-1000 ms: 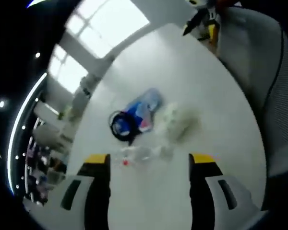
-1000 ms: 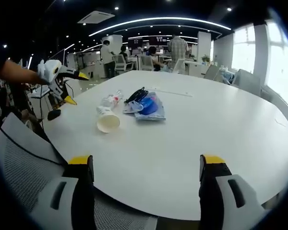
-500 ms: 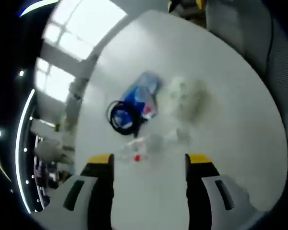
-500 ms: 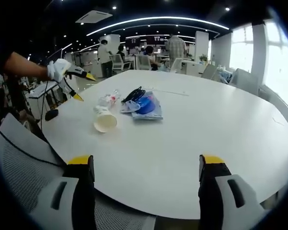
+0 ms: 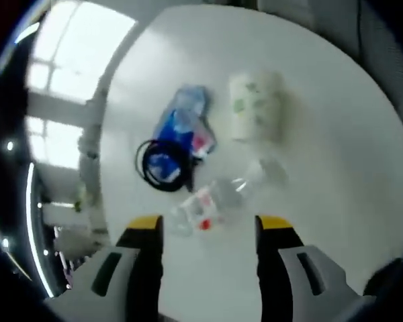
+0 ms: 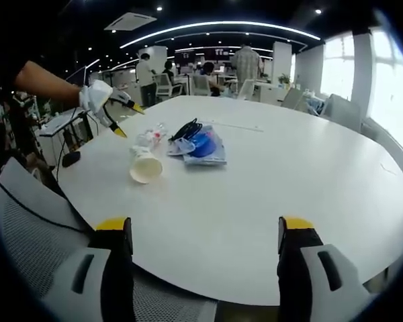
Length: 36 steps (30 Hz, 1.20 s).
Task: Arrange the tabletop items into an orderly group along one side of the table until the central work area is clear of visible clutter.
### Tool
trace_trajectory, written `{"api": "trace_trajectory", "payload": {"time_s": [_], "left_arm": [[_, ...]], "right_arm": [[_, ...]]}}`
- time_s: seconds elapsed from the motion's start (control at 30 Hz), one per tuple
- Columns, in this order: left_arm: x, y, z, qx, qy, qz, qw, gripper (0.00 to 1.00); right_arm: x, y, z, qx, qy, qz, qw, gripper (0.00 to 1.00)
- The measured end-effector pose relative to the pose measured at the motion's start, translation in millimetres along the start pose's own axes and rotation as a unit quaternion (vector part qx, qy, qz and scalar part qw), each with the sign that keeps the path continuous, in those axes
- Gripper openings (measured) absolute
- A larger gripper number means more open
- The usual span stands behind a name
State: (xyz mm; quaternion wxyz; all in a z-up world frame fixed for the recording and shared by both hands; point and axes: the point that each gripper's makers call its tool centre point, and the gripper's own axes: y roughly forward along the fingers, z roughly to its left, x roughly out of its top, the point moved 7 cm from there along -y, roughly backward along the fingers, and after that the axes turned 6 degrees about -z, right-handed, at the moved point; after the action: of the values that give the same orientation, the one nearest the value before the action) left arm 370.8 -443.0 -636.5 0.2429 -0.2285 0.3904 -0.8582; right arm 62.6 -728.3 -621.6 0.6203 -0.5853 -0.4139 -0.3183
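A clear plastic bottle (image 5: 215,198) with a red cap lies on the white table (image 5: 336,168), just ahead of my open left gripper (image 5: 205,225). Beyond it lie a coiled black cable (image 5: 161,168), a blue packet (image 5: 185,124) and a tipped white paper cup (image 5: 255,107). In the right gripper view the same cup (image 6: 146,168), bottle (image 6: 152,137), cable (image 6: 187,129) and blue packet (image 6: 203,147) sit at the table's far left, with the left gripper (image 6: 125,119) hovering over the bottle. My right gripper (image 6: 205,231) stands open above the table's near edge, holding nothing.
A grey mesh chair (image 6: 33,221) stands at the near left of the table (image 6: 275,181). People and desks fill the office behind. A small dark object (image 6: 71,158) sits beyond the table's left edge.
The left gripper has moved toward the bottle, which now lies closer between its jaws. The right gripper has stayed put.
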Motion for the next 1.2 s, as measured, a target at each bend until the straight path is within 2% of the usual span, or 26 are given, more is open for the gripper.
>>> {"api": "trace_trajectory", "payload": {"time_s": [0.4,0.53,0.73,0.87,1.0,1.2], "left_arm": [[-4.2,20,0.8,-0.052,0.075,0.002,0.9958,0.5],[-4.8,25,1.7,-0.072,0.104,0.001,0.992,0.5],[-4.2,33,5.6,-0.092,0.125,0.0,0.988,0.48],[-4.0,40,7.5,-0.108,0.159,0.004,0.9815,0.46],[-5.9,47,7.9,-0.12,0.17,0.009,0.9781,0.45],[-3.9,57,9.4,-0.132,0.166,0.009,0.9773,0.43]], "right_arm": [[-1.2,0,-2,-0.006,0.001,0.005,1.0,0.88],[-1.4,0,-3,-0.007,0.0,0.005,1.0,0.88],[-1.8,0,-4,-0.008,-0.001,0.007,0.9999,0.88],[-1.7,1,-4,-0.009,-0.001,0.008,0.9999,0.87],[-1.9,1,-4,-0.01,-0.002,0.008,0.9999,0.87],[-2.2,1,-5,-0.012,-0.002,0.01,0.9999,0.86]]}}
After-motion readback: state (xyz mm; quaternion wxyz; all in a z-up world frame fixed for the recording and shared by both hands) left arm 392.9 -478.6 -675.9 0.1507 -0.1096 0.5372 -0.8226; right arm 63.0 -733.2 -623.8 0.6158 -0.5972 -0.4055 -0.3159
